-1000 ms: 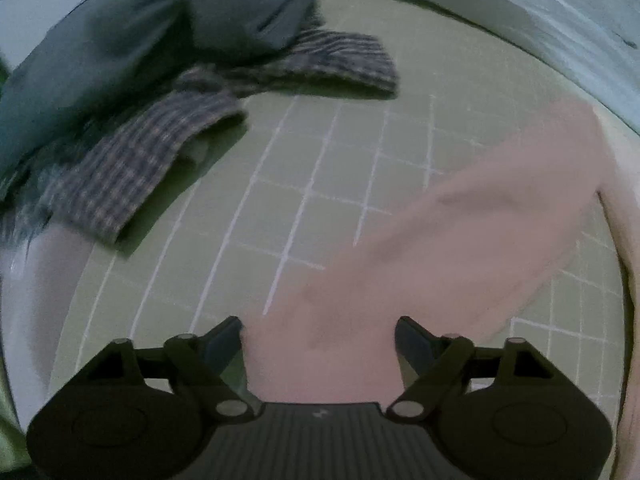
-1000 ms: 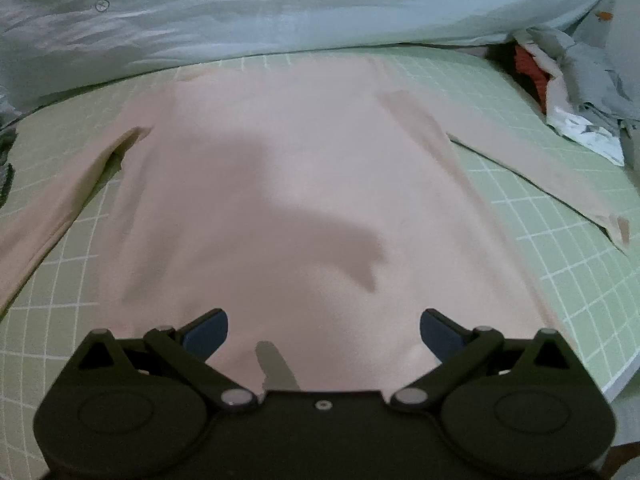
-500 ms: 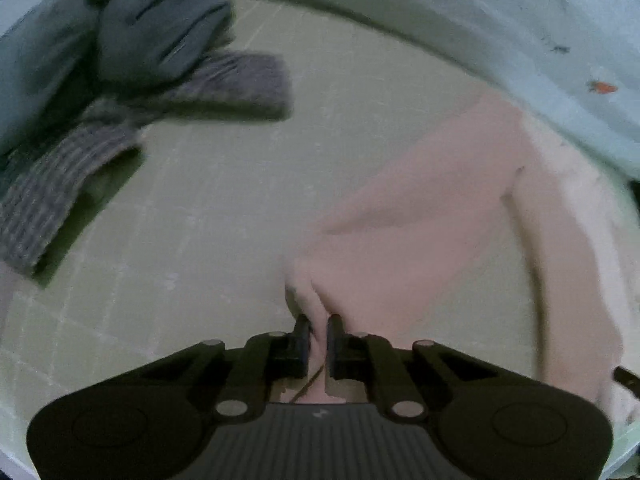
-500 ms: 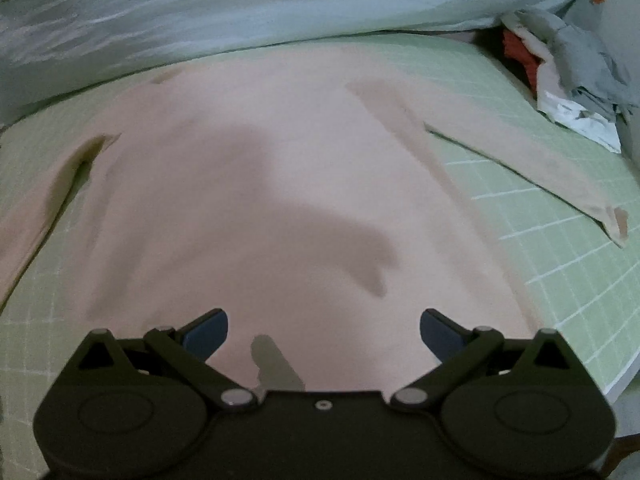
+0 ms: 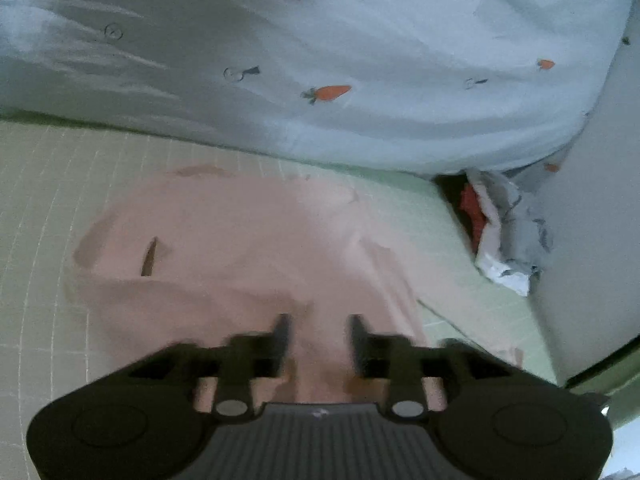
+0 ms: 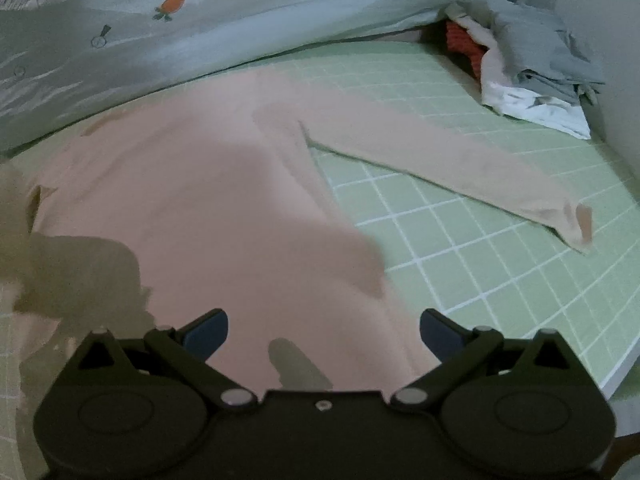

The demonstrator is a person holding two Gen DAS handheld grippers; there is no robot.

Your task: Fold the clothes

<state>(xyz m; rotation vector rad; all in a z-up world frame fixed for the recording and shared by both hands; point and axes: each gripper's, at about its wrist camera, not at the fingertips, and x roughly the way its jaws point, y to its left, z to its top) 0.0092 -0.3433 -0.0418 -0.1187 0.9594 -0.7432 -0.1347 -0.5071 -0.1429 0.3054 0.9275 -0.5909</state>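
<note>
Pink top, one; two claws.

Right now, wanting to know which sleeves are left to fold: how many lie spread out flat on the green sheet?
1: the right sleeve lies out across the green sheet. The other side is shadowed and may be hidden.

top lying flat on the mat, one sleeve stretched right of top, duvet behind top, clothes pile on mat, far right of top
</note>
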